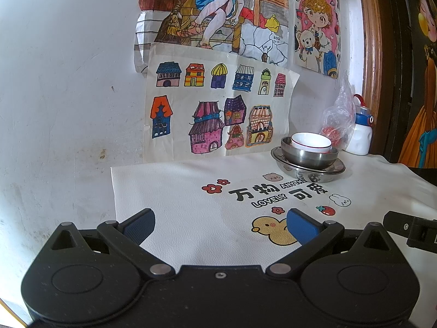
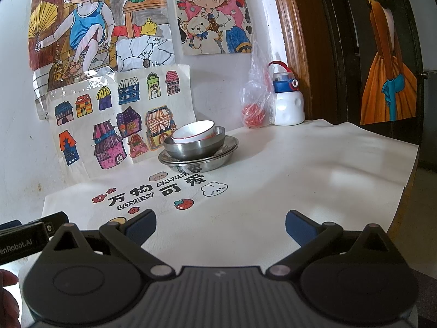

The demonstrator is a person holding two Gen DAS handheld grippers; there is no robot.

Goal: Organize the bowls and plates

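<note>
Your left hand-held gripper (image 1: pixel 220 225) hovers low over the near part of the bench (image 1: pixel 169 191), level and facing the back wall, with its blue-padded fingers (image 1: pixel 301 228) spread wide and nothing between them. Below it lies the white cover's printed duck (image 1: pixel 269 229). At the right edge of the left wrist view, part of the other black device juts in.

Your right hand-held gripper (image 2: pixel 220 225) sits just beside the left one at about the same height, also level and facing the wall, its jaws wide apart and empty. In the right wrist view, a bit of your hand (image 2: pixel 6 295) shows at the lower left corner.

Ahead of both, well apart from the fingers, the dishes stand stacked toward the back of the bench: a white bowl (image 2: pixel 195 131) with a red rim rests tilted inside a steel bowl (image 2: pixel 195 146), which sits in a steel plate (image 2: pixel 202 161) on the cover. Further right, against the wall, stand a clear plastic bag (image 2: pixel 255 101) with something red in it and a white bottle (image 2: pixel 288 101) with a blue lid. Children's drawings (image 2: pixel 120 117) hang on the wall behind the stack.
</note>
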